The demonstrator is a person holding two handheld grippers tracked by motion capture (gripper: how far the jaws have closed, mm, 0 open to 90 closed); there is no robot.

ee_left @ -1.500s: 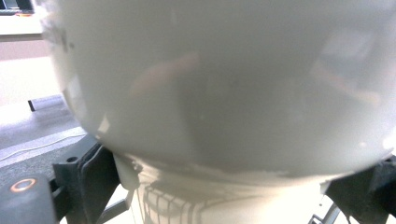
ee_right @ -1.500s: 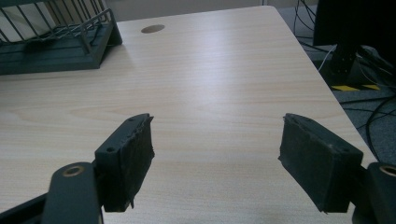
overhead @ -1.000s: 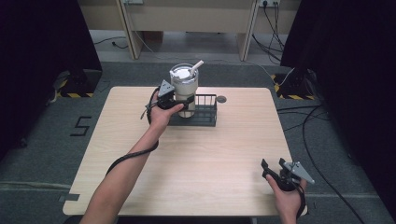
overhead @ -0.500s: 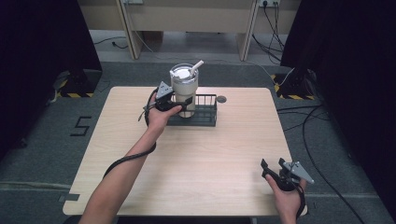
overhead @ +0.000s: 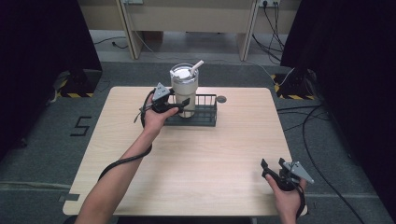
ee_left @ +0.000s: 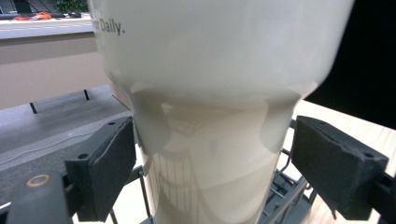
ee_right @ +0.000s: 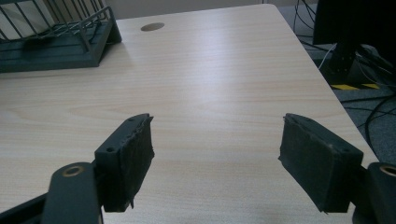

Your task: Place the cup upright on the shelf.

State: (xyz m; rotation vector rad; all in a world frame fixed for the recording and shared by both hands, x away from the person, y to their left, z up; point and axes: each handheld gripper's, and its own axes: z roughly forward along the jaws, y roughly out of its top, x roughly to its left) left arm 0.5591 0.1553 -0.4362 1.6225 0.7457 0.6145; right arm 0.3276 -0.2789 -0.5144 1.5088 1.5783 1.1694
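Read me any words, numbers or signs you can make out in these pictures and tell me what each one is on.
"Daily." in dark letters on the cream tumbler, in the left gripper view; the text before it is cut off at the frame edge.
"5", a dark mark on the grey floor left of the table, in the high view.
No other readable text; the wire rack carries none.

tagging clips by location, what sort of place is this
Probably a lab or recording studio, not a home: a bare wooden table stands on grey carpet between black curtains, with cables trailing over the floor and yellow-black hazard tape marking stand feet.
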